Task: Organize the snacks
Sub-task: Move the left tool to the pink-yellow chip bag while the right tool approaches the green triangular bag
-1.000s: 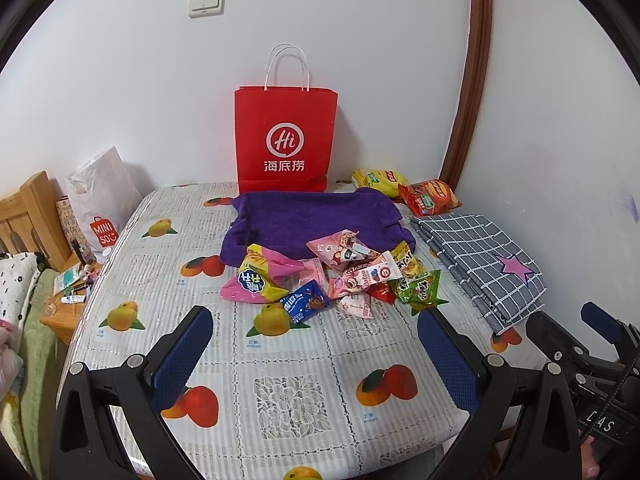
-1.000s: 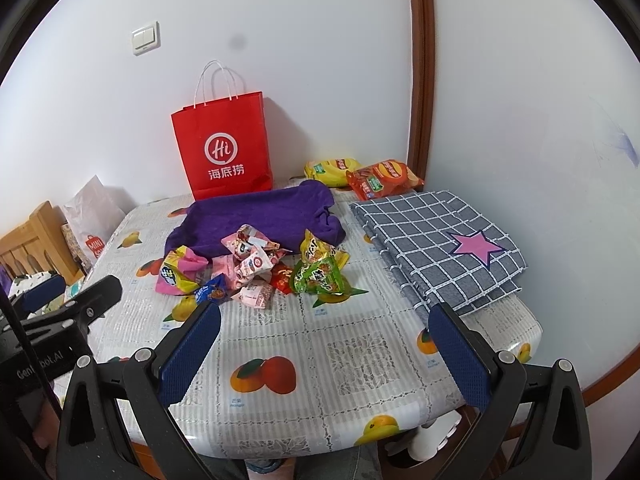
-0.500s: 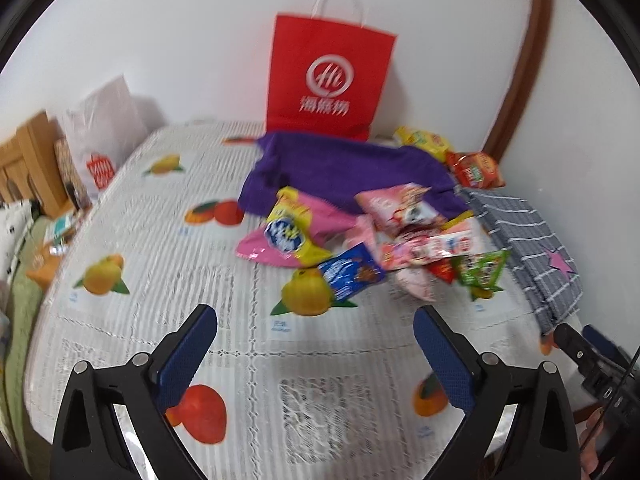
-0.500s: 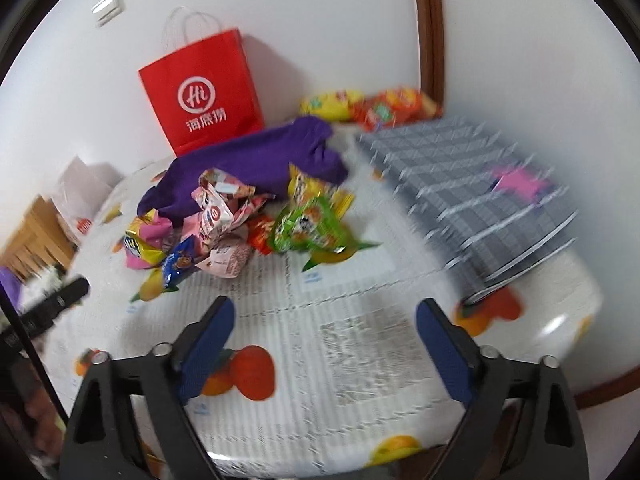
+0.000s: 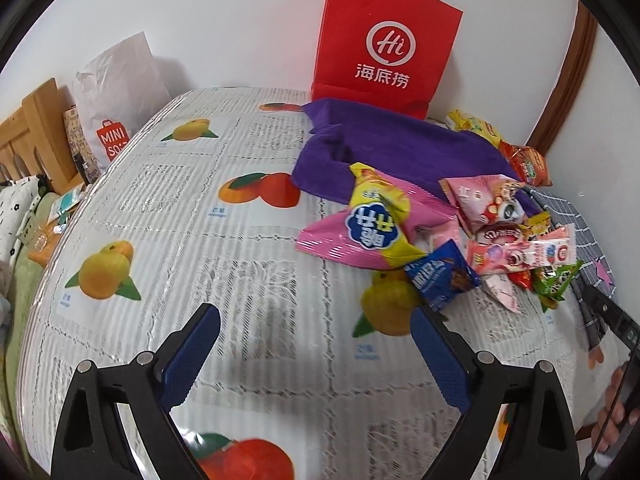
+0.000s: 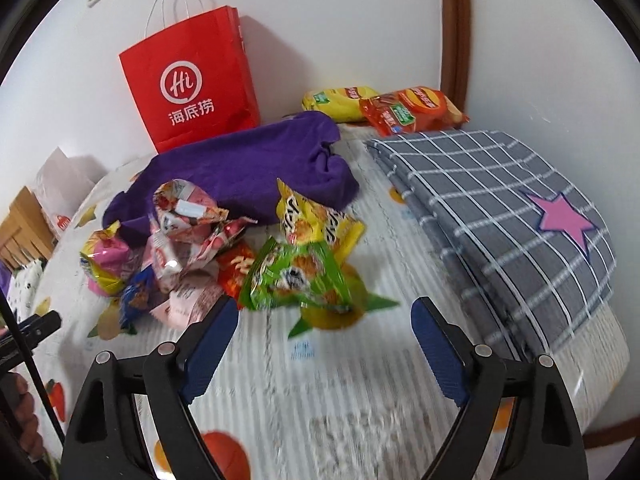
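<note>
Two grippers hang over the table (image 5: 248,264) near its front edge. Left gripper (image 5: 316,320) is closing with nothing between its jaws; right gripper (image 6: 324,312) stands apart, empty. Snacks (image 6: 296,272) lie heaped mid-table against the purple towel (image 6: 248,164).

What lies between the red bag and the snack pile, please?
The purple towel lies between the red bag and the snack pile, clearest in the right wrist view.

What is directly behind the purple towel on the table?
Behind the purple towel a red paper bag stands upright against the white wall. The towel covers the bag's bottom edge in places. What is inside the bag cannot be seen.
</note>
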Demonstrator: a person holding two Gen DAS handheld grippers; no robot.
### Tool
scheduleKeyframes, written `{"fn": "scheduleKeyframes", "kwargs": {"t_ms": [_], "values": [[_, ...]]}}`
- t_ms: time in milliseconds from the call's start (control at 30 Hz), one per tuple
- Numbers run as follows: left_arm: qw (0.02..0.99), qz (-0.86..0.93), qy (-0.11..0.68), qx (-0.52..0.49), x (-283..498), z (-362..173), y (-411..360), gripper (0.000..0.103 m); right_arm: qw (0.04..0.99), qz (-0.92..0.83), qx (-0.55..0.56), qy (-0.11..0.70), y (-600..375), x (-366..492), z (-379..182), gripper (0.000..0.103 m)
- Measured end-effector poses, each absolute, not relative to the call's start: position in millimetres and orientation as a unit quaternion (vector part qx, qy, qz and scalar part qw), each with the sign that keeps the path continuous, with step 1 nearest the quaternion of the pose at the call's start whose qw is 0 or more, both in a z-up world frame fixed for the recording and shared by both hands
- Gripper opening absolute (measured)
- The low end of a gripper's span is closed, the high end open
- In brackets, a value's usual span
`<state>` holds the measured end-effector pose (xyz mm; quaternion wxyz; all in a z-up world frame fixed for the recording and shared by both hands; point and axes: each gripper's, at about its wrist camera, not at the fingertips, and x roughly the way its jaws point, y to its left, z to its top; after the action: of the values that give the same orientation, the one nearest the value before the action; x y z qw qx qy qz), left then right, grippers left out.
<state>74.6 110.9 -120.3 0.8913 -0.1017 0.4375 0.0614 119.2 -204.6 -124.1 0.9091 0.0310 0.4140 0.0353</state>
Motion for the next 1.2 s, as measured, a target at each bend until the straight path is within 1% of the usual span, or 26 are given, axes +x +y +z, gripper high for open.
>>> {"fn": "scheduleKeyframes", "kwargs": {"t_ms": [200,300,567,600,667,733,800,933,1200], "values": [[0.894,0.058,0.431,-0.105,81.5,-122.0,114.0,0.096,0.904,0.055,0.025,0.423,-196.6,145.4,-142.0,0.088],[0.902,0.056,0.414,-0.108,81.9,-119.2,112.7,0.096,0.905,0.060,0.013,0.420,-191.9,151.5,-149.9,0.088],[0.906,0.044,0.411,-0.093,94.5,-119.8,102.2,0.096,0.904,0.055,0.007,0.423,-190.0,168.5,-167.3,0.088],[0.906,0.044,0.410,-0.091,96.7,-119.7,100.9,0.096,0.905,0.055,0.005,0.422,-189.4,167.5,-167.8,0.085],[0.907,0.044,0.409,-0.087,98.1,-119.4,98.5,0.096,0.904,0.059,-0.002,0.424,-186.9,168.1,-170.5,0.077],[0.908,0.042,0.409,-0.083,102.8,-117.6,95.5,0.096,0.899,0.067,-0.003,0.432,-185.3,169.4,-172.8,0.064],[0.909,0.041,0.408,-0.080,107.3,-116.1,92.8,0.096,0.898,0.071,-0.001,0.433,-185.3,169.4,-173.5,0.060],[0.909,0.040,0.410,-0.063,123.6,-117.0,85.1,0.096,0.897,0.078,0.017,0.434,-190.7,169.9,-174.5,0.059],[0.896,0.034,0.441,-0.040,152.2,-136.8,74.4,0.096,0.891,0.088,0.059,0.442,-200.3,171.5,-178.9,0.059]]}}
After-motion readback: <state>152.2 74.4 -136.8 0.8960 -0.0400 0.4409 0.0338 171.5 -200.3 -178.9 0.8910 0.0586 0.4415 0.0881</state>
